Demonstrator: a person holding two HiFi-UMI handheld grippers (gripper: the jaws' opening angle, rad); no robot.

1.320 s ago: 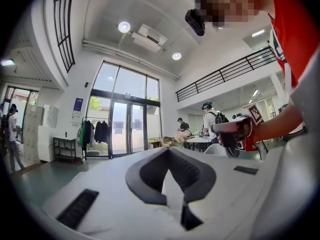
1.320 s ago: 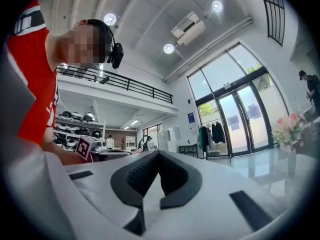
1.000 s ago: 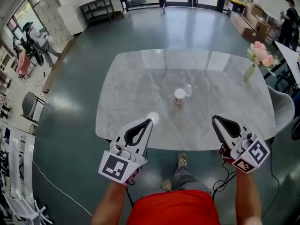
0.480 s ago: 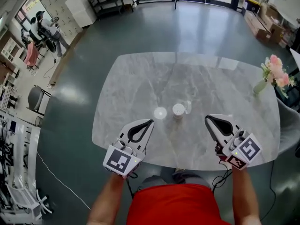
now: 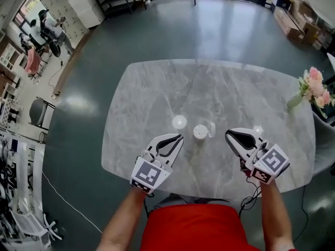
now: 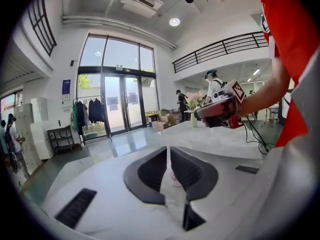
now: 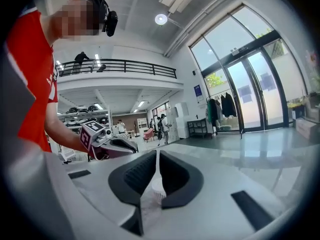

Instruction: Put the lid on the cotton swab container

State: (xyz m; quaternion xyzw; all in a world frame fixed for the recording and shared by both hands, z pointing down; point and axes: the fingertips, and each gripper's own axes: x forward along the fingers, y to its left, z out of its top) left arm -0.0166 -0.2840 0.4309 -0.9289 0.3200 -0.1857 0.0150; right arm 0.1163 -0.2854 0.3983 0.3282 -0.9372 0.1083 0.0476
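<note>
- Tool on the left: jaws just beginning to part, nothing between them, tips near the lid.
- Lid: flat on the tabletop, just left of the uncovered cotton swab container. This looks like the approach, and the lid needs gripping next.
- Right tool: jaws also parting, empty, and placed to steady the container.

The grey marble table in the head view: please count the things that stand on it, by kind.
Round white cotton swab container: 1
Clear piece beside it, probably the lid: 1
Greenish vase with pink flowers: 1
Total: 3
The bright round spots look like lamp reflections: not counted.
</note>
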